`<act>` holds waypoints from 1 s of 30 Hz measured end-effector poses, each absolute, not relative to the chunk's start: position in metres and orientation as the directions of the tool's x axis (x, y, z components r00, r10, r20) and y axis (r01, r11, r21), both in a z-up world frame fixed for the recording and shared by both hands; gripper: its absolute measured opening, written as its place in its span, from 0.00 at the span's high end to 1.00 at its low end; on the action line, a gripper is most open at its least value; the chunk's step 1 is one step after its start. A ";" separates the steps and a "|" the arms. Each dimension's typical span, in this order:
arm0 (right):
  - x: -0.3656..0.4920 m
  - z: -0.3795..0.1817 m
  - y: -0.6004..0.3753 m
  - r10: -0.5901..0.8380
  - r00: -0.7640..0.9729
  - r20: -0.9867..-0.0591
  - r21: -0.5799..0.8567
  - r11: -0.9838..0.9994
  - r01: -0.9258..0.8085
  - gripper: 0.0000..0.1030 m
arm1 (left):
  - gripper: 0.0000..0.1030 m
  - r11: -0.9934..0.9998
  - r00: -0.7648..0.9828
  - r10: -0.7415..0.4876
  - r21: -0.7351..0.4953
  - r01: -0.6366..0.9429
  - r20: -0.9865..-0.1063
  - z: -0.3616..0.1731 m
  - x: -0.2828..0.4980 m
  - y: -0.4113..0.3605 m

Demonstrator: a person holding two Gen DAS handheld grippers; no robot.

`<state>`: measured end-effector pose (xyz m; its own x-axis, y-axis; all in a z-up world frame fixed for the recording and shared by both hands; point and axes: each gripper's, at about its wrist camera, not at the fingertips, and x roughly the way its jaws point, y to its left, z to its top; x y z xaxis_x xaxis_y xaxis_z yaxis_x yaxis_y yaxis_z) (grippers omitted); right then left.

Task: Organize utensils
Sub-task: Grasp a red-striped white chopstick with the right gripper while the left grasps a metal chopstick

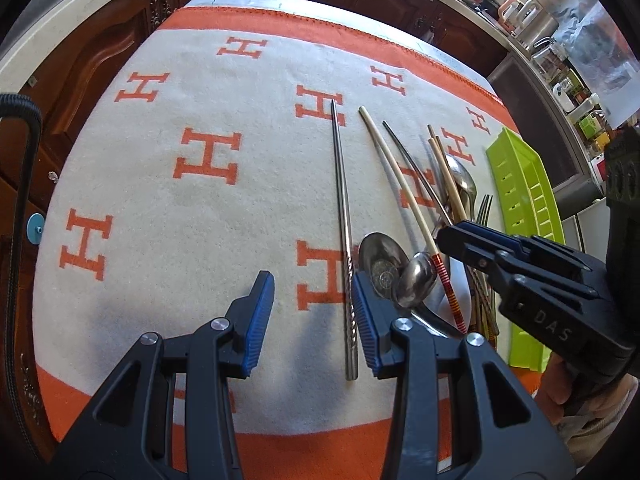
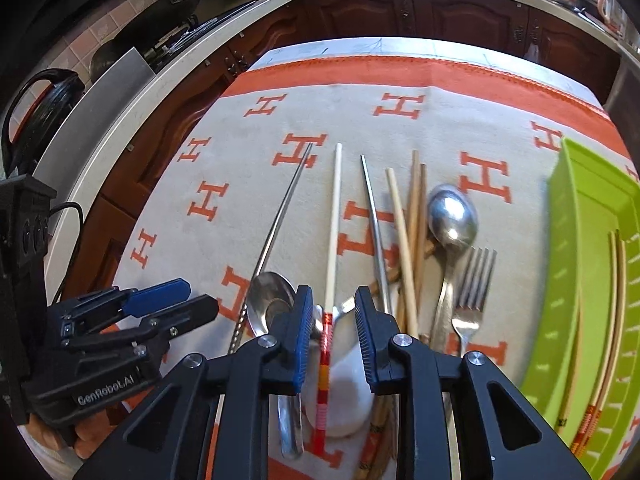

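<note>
A: How many things lie on the blanket [image 2: 224,160] with orange H letters?

B: From the left: one metal chopstick [image 1: 343,232], three metal spoons and one white one, one cream chopstick with a red striped end [image 2: 330,264], another metal chopstick [image 2: 374,224], some wooden chopsticks [image 2: 416,216], one fork [image 2: 472,284].

A: And the green tray [image 2: 576,248]?

B: It sits far right. Two chopsticks [image 2: 612,280] lie inside.

A: The jaws?

B: The left gripper [image 1: 314,316] is half open, holding nothing. The right gripper [image 2: 333,336] stands narrow around the red striped end, not pinching.

A: Any words?

B: "GenRobot.AI" on the left one, "DAS" on the right.
</note>
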<state>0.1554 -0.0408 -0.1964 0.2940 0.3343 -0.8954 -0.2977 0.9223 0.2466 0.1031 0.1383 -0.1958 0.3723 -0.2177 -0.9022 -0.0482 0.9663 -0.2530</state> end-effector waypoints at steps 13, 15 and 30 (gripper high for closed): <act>0.170 -0.223 -0.027 0.342 0.245 -0.907 0.267 0.918 -0.292 0.94 | 0.65 0.951 0.365 -0.268 -0.307 -0.050 -0.892 -0.204 0.140 0.135; 0.167 -0.220 -0.033 0.347 0.255 -0.902 0.276 0.920 -0.277 0.94 | 0.65 0.952 0.359 -0.265 -0.302 -0.051 -0.895 -0.208 0.149 0.129; 0.149 -0.187 -0.067 0.372 0.336 -0.865 0.304 0.923 -0.237 0.94 | 0.97 0.994 0.390 -0.072 -0.099 -0.049 -0.918 -0.217 0.166 0.099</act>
